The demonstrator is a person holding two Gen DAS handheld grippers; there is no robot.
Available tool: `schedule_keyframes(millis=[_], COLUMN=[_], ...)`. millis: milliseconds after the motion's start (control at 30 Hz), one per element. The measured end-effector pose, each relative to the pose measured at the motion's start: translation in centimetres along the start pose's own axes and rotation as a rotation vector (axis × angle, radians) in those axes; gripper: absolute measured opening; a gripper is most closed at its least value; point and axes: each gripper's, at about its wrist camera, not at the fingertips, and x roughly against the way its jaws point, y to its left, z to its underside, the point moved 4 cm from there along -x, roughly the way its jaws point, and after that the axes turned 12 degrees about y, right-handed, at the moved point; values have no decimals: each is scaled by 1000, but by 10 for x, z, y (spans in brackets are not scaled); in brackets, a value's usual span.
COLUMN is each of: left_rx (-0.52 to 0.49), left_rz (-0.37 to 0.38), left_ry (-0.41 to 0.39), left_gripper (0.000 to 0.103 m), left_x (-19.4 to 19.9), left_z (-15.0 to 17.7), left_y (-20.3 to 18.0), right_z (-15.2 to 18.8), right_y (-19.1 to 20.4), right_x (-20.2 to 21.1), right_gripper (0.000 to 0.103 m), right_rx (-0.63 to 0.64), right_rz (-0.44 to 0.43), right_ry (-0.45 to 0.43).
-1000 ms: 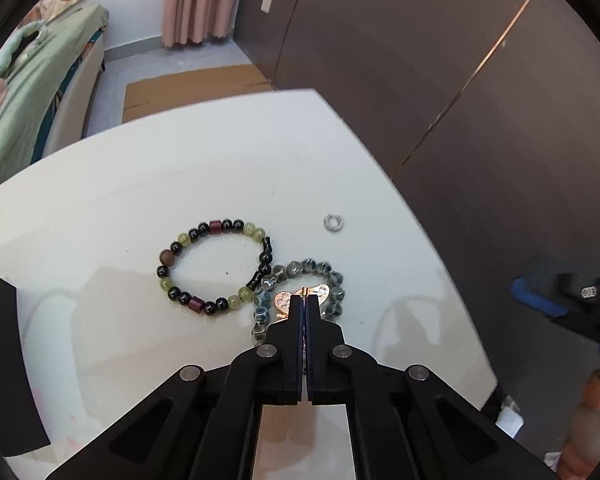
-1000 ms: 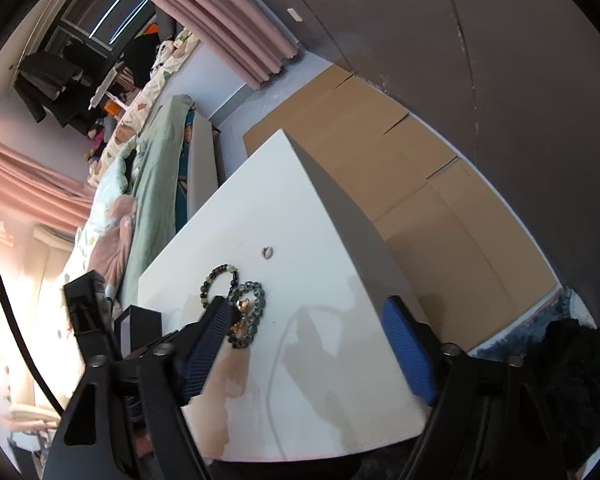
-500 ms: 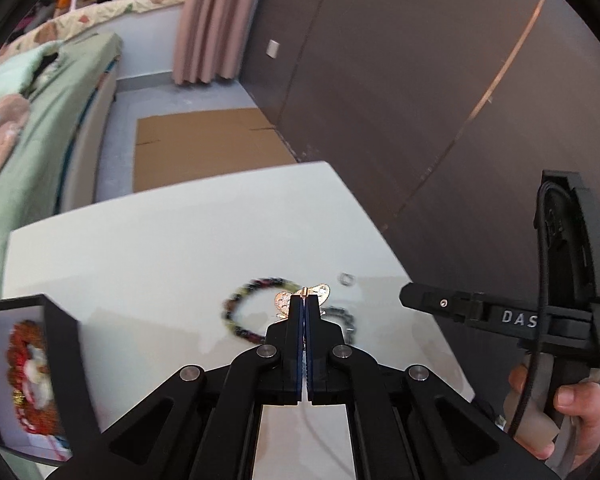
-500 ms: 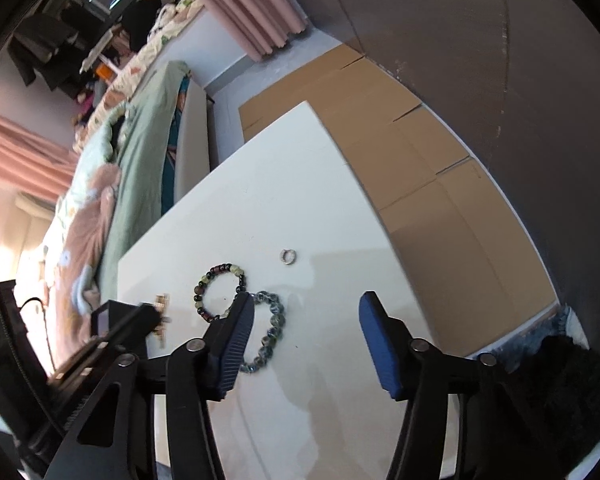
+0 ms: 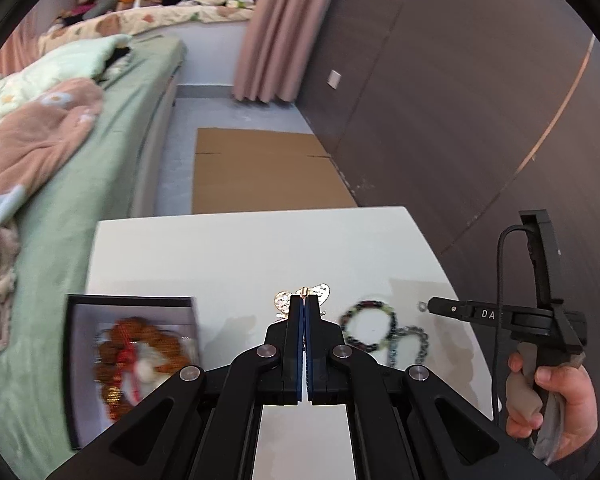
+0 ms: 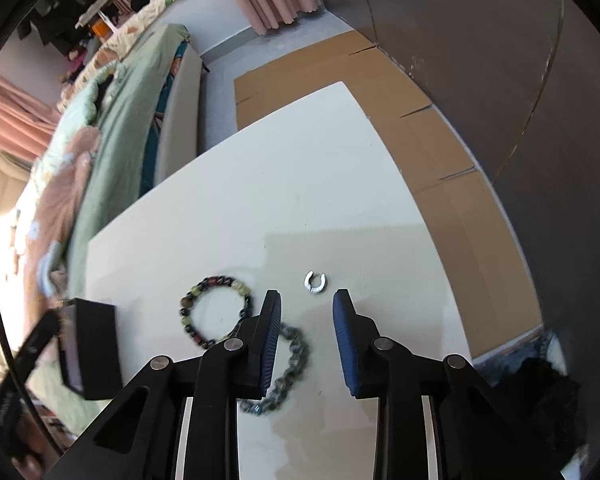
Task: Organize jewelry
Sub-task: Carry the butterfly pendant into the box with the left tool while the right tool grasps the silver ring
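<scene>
My left gripper (image 5: 304, 300) is shut on a gold butterfly brooch (image 5: 320, 291) and holds it above the white table (image 5: 236, 248), between the black jewelry box (image 5: 74, 360) and the bracelets. The box holds a red-brown bead bracelet (image 5: 140, 356). A green-and-black bead bracelet (image 6: 214, 310) and a grey bead bracelet (image 6: 290, 372) lie touching on the table. A small silver ring (image 6: 315, 282) lies to their right. My right gripper (image 6: 306, 304) is open and empty, just before the silver ring and over the grey bracelet.
The box also shows at the left of the right wrist view (image 6: 90, 348). A bed with green and pink bedding (image 5: 60, 152) runs along the table's left side. Flat cardboard (image 5: 260, 176) lies on the floor beyond the table. A dark wall (image 5: 460, 100) stands to the right.
My left gripper lifted the brooch off the grey bracelet and carried it left toward the box. My right gripper moved closer to the silver ring and its jaws narrowed.
</scene>
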Motion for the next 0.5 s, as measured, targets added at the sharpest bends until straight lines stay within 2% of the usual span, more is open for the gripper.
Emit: schedule_keyframes(millis=[267, 500], left_rx=[52, 75], left_rz=[-44, -82], left_ry=[-11, -22], left_gripper=[0, 0], left_x=[10, 18], left_z=[5, 8], left_y=[40, 62], right_z=[-10, -9], right_y=[9, 19], right_x=[-11, -13], right_gripper=[26, 19], right_rx=[35, 64], right_rz=[104, 219], right_ry=[26, 20])
